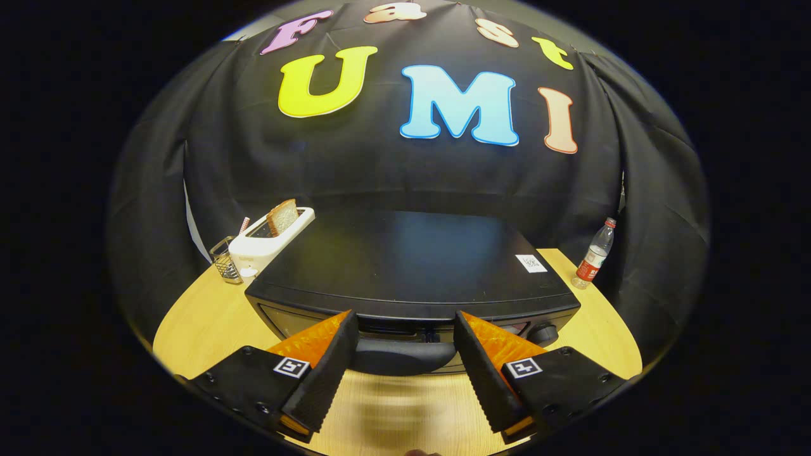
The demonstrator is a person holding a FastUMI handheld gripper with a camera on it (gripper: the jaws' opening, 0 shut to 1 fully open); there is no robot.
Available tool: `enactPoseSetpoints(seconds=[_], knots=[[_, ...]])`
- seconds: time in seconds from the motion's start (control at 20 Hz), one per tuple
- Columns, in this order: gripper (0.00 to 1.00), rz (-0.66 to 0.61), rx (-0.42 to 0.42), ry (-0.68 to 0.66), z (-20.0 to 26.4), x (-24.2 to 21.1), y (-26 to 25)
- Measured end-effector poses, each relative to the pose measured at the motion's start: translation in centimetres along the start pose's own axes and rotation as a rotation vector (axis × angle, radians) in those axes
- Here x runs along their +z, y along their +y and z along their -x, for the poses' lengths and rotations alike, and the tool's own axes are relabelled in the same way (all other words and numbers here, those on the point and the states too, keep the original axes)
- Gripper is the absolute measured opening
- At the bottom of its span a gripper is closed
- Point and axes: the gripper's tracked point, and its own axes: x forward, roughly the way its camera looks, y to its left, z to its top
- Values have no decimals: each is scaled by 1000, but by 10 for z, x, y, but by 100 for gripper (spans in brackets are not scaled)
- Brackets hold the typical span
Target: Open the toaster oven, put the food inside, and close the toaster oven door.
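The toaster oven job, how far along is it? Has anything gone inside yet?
Nothing looks done yet. The toaster oven sits on the table, and its door appears closed. In hand: the gripper is open, jaws spread either side of the door handle, not pressing on it. Left to do: pull the door open, put food in, perhaps the bread slice standing in the white toaster, then close the door.

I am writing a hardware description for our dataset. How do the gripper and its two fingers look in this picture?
The gripper has two wedge-shaped fingers with black, ribbed inner pads and bright orange, textured outer sides. Each finger sits on a black, flat base with small screw holes. On each base is a small square white marker with a black pattern. No cables are visible.
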Motion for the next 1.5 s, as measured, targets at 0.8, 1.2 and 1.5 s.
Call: enactPoseSetpoints(seconds=[0.8,1.2,1.5], knots=[[96,15,4,77,49,-59,5],[96,22,6,161,63,-102,7],[99,7,67,451,59,-195,3]])
